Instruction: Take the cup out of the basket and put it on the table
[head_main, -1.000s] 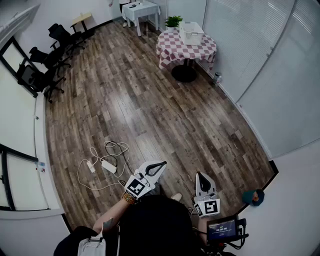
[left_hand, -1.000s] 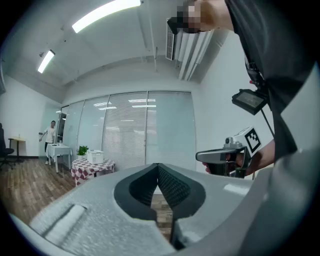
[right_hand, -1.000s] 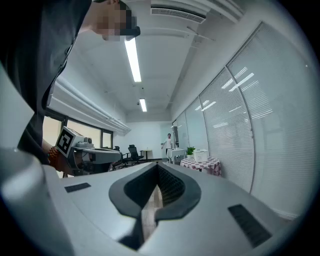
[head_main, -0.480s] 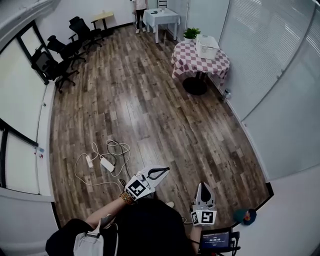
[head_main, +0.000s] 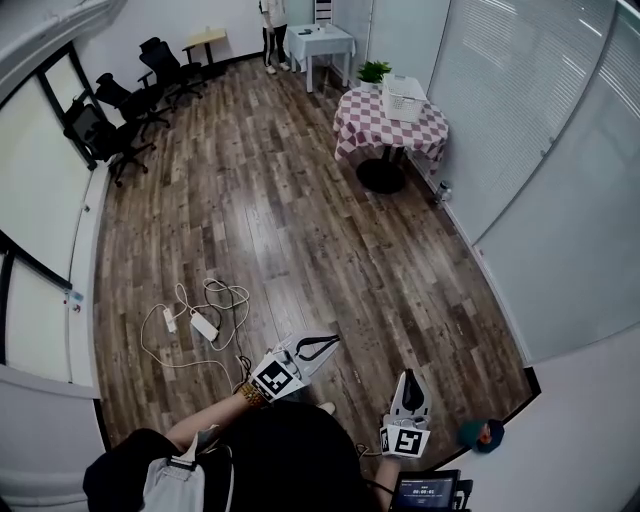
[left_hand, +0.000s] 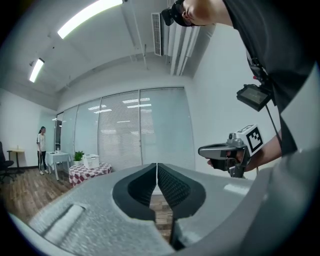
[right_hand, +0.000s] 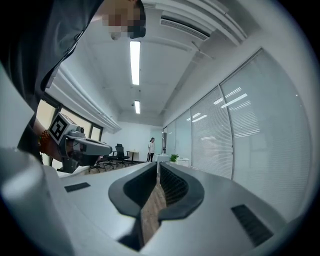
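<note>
Close to the body, left gripper (head_main: 322, 344) and right gripper (head_main: 411, 378) both have fingers closed, empty. Far across the floor (head_main: 280, 230), basket (head_main: 404, 97) sits on checkered tabletop (head_main: 362, 118); cup unseen, presumably inside. Nothing done: approach, grasp, placement all remain.

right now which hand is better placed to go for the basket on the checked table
Right, marginally: the right tongs point almost straight at the far white slatted basket, while the left tongs angle aside. Both are shut, empty and far off.
</note>
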